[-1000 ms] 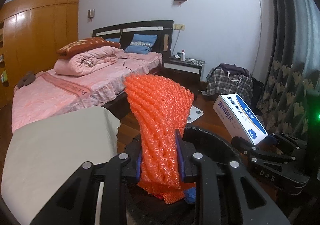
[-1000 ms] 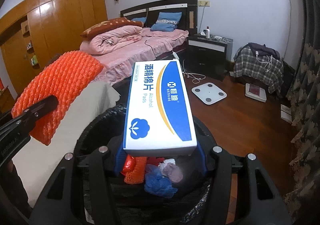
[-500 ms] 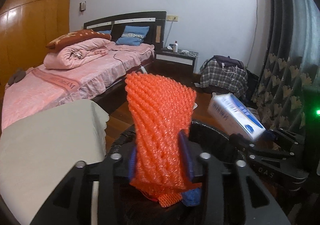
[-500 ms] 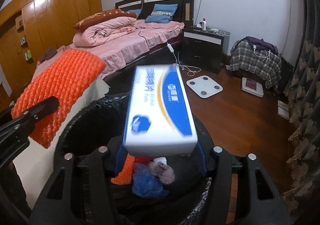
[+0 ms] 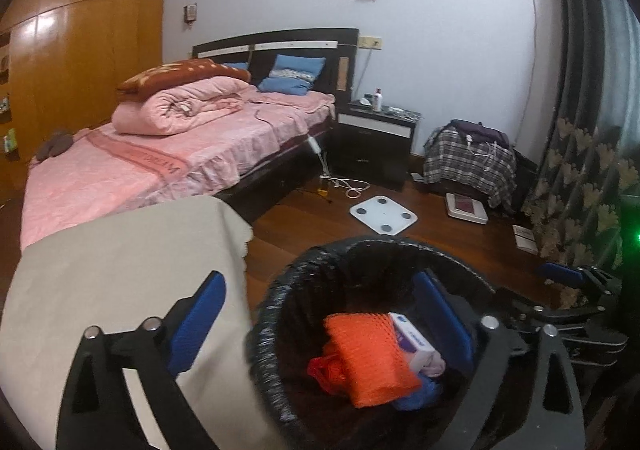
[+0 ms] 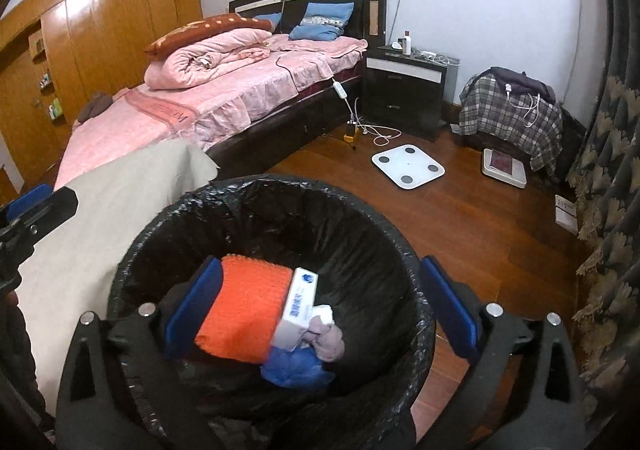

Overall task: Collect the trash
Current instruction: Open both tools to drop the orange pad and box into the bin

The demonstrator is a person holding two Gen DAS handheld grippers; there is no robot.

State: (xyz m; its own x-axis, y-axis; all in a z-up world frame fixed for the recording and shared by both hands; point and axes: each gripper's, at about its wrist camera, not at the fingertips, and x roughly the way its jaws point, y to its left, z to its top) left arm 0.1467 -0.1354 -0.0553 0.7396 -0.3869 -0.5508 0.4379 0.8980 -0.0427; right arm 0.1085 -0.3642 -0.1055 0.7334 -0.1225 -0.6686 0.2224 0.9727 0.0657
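Note:
A black-lined trash bin stands on the wood floor below both grippers. Inside lie the orange foam net, the white and blue alcohol pad box, a blue crumpled piece and a pale wad. My left gripper is open and empty over the bin's left rim. My right gripper is open and empty right above the bin. The right gripper also shows at the right edge of the left wrist view.
A table with a beige cloth stands left of the bin. Beyond are a pink bed, a dark nightstand, a white scale on the floor, a plaid-covered pile and curtains at right.
Both grippers opened. The orange foam net dropped from the left gripper and the box from the right gripper into the bin.

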